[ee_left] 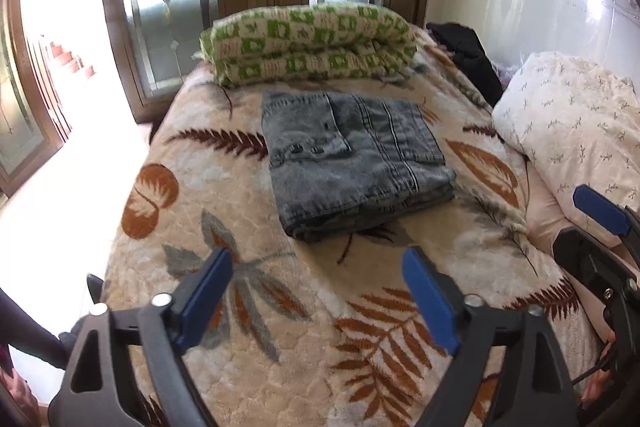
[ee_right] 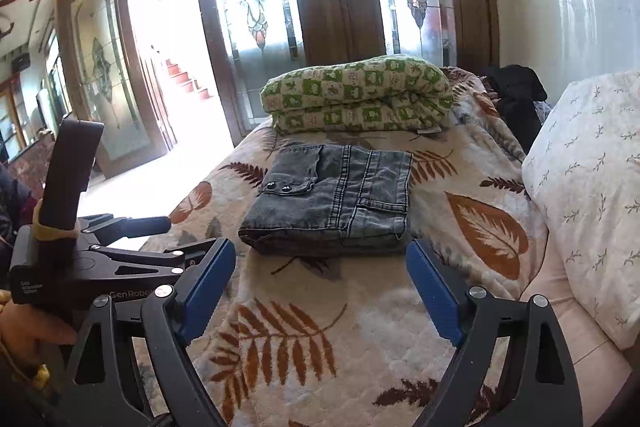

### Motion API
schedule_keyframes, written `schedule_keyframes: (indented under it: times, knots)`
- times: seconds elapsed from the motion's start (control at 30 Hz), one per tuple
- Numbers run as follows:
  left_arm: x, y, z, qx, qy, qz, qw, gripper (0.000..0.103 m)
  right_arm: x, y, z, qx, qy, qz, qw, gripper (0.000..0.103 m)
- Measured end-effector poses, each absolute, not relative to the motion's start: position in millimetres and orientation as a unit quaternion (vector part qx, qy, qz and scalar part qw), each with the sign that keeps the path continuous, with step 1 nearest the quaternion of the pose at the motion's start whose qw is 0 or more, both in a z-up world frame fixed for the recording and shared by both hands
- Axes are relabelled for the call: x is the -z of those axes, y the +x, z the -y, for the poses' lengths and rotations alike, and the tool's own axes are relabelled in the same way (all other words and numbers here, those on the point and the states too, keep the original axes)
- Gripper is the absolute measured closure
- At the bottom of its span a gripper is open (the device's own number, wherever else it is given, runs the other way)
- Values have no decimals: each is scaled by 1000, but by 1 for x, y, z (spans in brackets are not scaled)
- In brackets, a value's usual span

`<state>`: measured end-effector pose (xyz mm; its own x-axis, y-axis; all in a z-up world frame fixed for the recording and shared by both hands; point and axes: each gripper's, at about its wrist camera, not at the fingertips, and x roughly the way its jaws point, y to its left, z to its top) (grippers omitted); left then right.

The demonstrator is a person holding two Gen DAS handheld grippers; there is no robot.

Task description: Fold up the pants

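Observation:
Grey denim pants [ee_left: 352, 163] lie folded into a thick rectangle on the leaf-patterned blanket [ee_left: 280, 327], a buttoned pocket flap facing up. My left gripper [ee_left: 318, 259] hovers just in front of the fold's near edge, open, its blue pads [ee_left: 208, 291] spread wide with nothing between them. In the right wrist view the same pants [ee_right: 332, 199] lie straight ahead. My right gripper [ee_right: 320, 247] is open and empty too, just short of the near edge. The left gripper's body [ee_right: 120, 227] shows at the left there, held by a hand.
A folded green-and-white checked quilt [ee_left: 308, 43] lies behind the pants. A white floral pillow [ee_left: 572, 123] fills the right side, with a black garment [ee_left: 468, 55] behind it. The bed's left edge drops to a bright floor [ee_left: 60, 207]. Glass doors [ee_right: 248, 19] stand beyond.

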<state>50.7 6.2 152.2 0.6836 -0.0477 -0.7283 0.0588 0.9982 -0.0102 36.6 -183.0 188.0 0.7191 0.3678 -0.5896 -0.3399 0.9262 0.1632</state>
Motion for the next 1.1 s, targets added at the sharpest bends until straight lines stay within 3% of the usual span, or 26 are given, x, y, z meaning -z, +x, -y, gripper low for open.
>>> schedule_keyframes:
  times: [0.13,0.33,1.1]
  knots:
    - [-158,47,-5,23,21,-371,928,4,-190,36,186,-186,30,-320,929,14]
    - [-160,44,0,24,31,-367,930,0,-193,32,189,-185,43,-321,928,11]
    - [-165,38,0,5,20,-376,926,0,-204,16,194,-173,61,-315,931,7]
